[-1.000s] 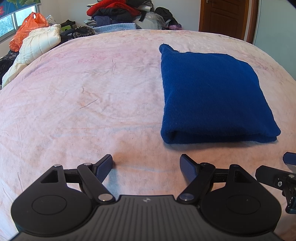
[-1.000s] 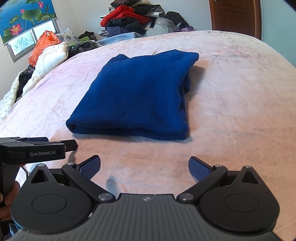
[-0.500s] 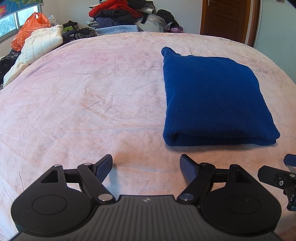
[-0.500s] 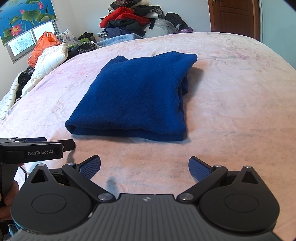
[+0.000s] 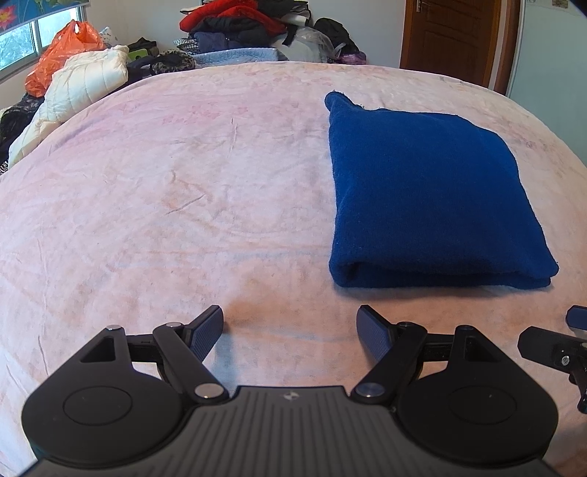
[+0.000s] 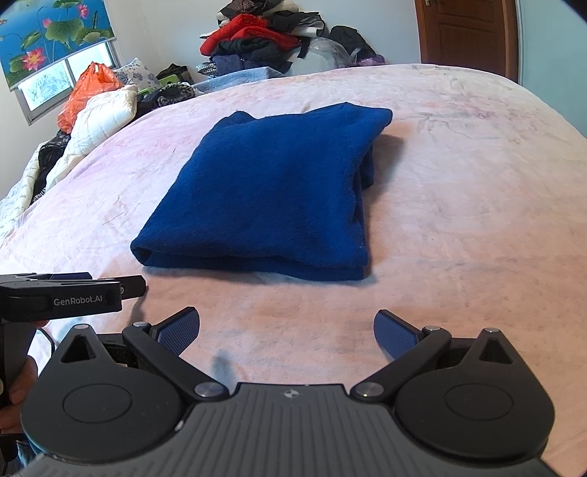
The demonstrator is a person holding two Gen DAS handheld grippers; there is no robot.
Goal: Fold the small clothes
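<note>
A pink bedspread [image 5: 154,205] fills the frame, with an orange plastic bag [image 5: 64,49] and white quilted jacket [image 5: 79,88] at upper left, a clothes pile [image 5: 253,29] at top centre, and a wooden door [image 5: 451,36] at upper right.

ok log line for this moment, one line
blue garment: folded, on bed | left gripper: open, empty | right gripper: open, empty

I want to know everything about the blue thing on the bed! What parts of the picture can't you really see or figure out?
- Blue folded cloth: its inner layers are hidden by its own top layer in both views, so I cannot tell what garment it is.
- Clothes pile in the right wrist view: too jumbled to tell pieces apart.
- Right gripper in the left wrist view: cut off by the edge.
- Bed: its near edge is hidden behind both grippers.
</note>
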